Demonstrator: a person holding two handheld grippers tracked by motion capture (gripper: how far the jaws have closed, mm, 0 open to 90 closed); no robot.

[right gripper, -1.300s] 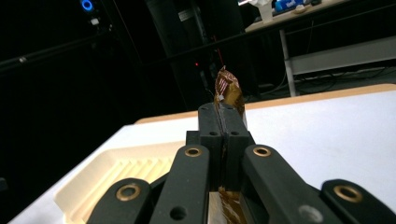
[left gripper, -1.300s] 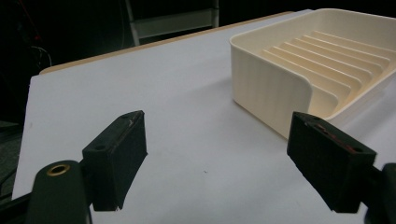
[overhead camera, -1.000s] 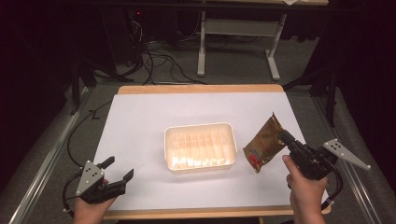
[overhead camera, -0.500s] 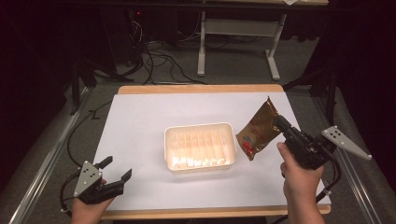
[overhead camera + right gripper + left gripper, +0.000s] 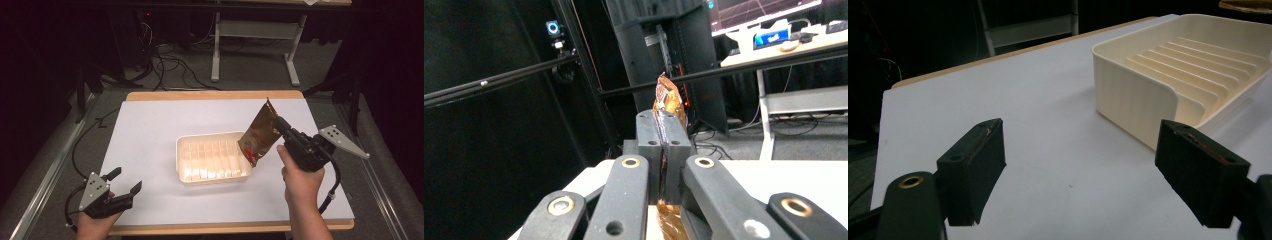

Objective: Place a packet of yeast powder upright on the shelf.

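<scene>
Pouch (image 5: 260, 134) hangs clamped in the right gripper (image 5: 278, 123) over the tray's (image 5: 215, 177) right edge, not yet placed; left gripper (image 5: 124, 183) gapes idle.

The pouch (image 5: 260, 135) was golden brown with red print; the ribbed tray (image 5: 212, 160) cream; the tabletop (image 5: 150, 130) white, wood-edged.

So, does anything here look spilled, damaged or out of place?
Nothing stands out. The right gripper holds the brown pouch tilted in the air beside the empty tray. Nothing has spilled on the white table.
</scene>
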